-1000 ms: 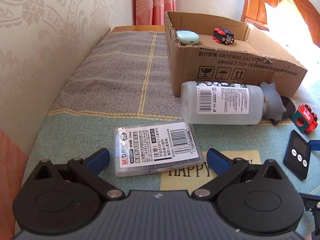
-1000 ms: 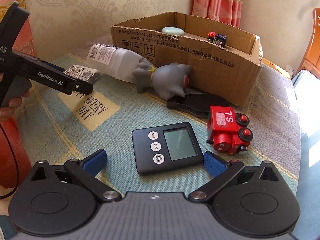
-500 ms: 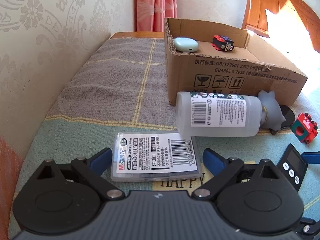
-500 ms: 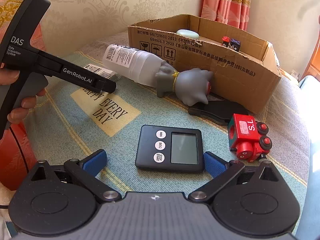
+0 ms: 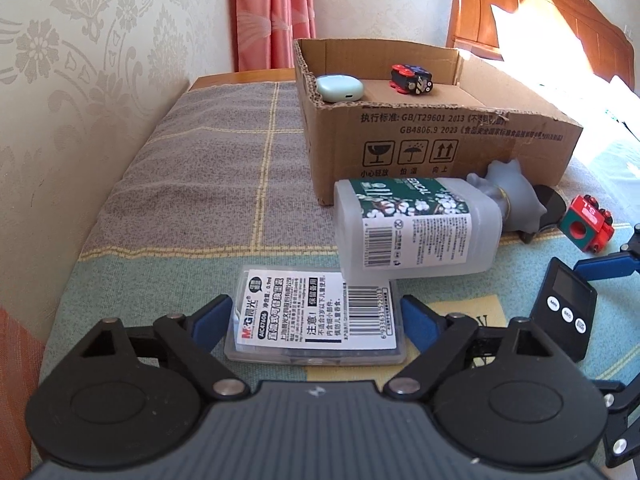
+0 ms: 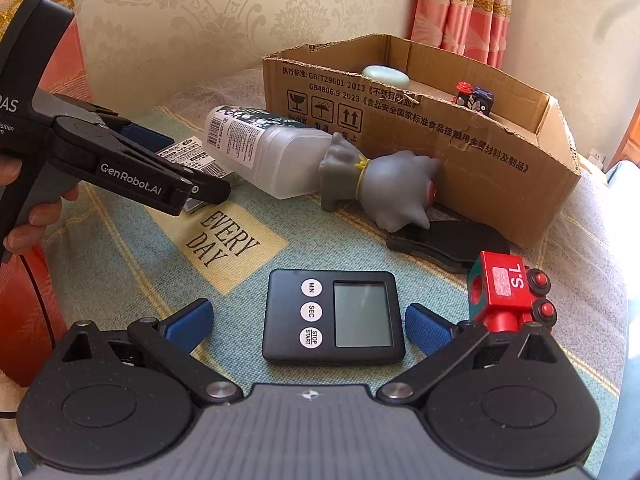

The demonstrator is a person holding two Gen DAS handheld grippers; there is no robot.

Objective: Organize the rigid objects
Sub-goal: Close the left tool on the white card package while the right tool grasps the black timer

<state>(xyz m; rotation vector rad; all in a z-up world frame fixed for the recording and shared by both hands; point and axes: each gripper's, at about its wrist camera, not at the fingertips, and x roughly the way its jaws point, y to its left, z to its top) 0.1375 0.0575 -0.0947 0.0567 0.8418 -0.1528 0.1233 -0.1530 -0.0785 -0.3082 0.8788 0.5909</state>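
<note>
Pink curtain [image 5: 276, 12], patterned wallpaper [image 5: 100, 60] and wooden headboard [image 5: 532, 12]

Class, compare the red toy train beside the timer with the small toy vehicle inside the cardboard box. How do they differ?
The red toy train lies on the cloth outside the cardboard box; the small toy vehicle sits inside it. The train is mostly red with a green end; the vehicle is mostly black with red wheels. Neither is held.

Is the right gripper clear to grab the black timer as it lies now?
Probably yes. The right gripper is open with the timer lying flat between its blue pads, nothing on top. The red toy train sits just outside the right pad, so it could get nudged.
</note>
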